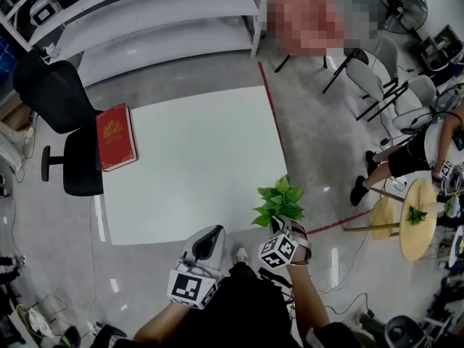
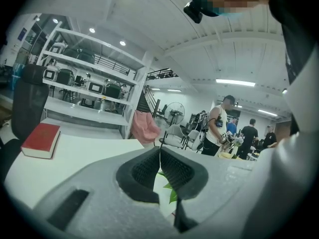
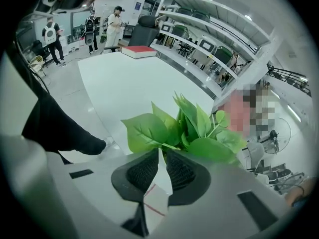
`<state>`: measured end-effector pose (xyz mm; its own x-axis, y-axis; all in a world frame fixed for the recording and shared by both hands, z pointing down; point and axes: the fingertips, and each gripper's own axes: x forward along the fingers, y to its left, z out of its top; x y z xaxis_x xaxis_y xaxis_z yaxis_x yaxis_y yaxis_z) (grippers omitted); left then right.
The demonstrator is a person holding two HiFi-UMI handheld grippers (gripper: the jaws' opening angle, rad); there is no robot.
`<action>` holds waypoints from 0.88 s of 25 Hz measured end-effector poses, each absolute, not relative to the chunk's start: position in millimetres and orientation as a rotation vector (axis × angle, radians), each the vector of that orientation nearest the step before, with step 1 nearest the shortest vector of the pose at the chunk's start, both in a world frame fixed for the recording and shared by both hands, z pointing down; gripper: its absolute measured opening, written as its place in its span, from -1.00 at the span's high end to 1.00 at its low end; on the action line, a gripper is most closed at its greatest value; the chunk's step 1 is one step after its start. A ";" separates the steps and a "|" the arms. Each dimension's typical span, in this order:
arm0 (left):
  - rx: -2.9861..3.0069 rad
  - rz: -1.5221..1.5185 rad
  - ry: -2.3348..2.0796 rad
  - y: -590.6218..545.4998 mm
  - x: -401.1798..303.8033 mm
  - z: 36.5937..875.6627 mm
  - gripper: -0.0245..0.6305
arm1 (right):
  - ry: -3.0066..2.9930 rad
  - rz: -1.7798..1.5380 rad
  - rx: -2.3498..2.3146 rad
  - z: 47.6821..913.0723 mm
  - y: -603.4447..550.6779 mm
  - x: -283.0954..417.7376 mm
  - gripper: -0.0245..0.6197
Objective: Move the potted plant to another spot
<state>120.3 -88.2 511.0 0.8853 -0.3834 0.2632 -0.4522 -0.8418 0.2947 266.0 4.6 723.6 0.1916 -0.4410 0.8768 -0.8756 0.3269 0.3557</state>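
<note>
Between jaws of right gripper [image 3: 160, 154], potted plant [image 3: 192, 126], leaves beyond.

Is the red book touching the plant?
Apart. Head view: book lies on the table's far left corner, plant by its near right corner, bare top between.

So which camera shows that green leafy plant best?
The right gripper view: the green leafy potted plant fills its middle, just past the right claw shut on it. The head view shows it small, from above, off the white table's corner. The left gripper view catches only a leaf scrap behind the shut left claw.
</note>
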 end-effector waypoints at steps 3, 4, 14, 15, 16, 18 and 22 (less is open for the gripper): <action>2.700 0.272 -0.627 -87.8 118.4 510.3 0.86 | -1.423 0.474 1.272 727.8 6.3 267.6 0.88; 2.698 0.272 -0.629 -87.6 117.4 510.4 0.86 | -1.423 0.475 1.270 728.4 6.2 267.7 0.88; 2.689 0.273 -0.652 -93.1 107.1 512.6 0.86 | -1.393 0.456 1.246 737.8 1.1 270.8 0.88; 2.686 0.273 -0.654 -94.0 105.7 513.0 0.86 | -1.389 0.451 1.242 738.3 0.3 271.0 0.88; 2.683 0.272 -0.656 -94.9 104.2 513.4 0.86 | -1.386 0.446 1.239 738.5 -0.7 270.7 0.88; 2.678 0.268 -0.657 -96.7 101.4 513.7 0.86 | -1.380 0.435 1.227 738.6 -2.3 269.7 0.88; 2.675 0.259 -0.663 -99.8 96.2 513.5 0.86 | -1.382 0.443 1.213 738.8 -4.3 267.3 0.88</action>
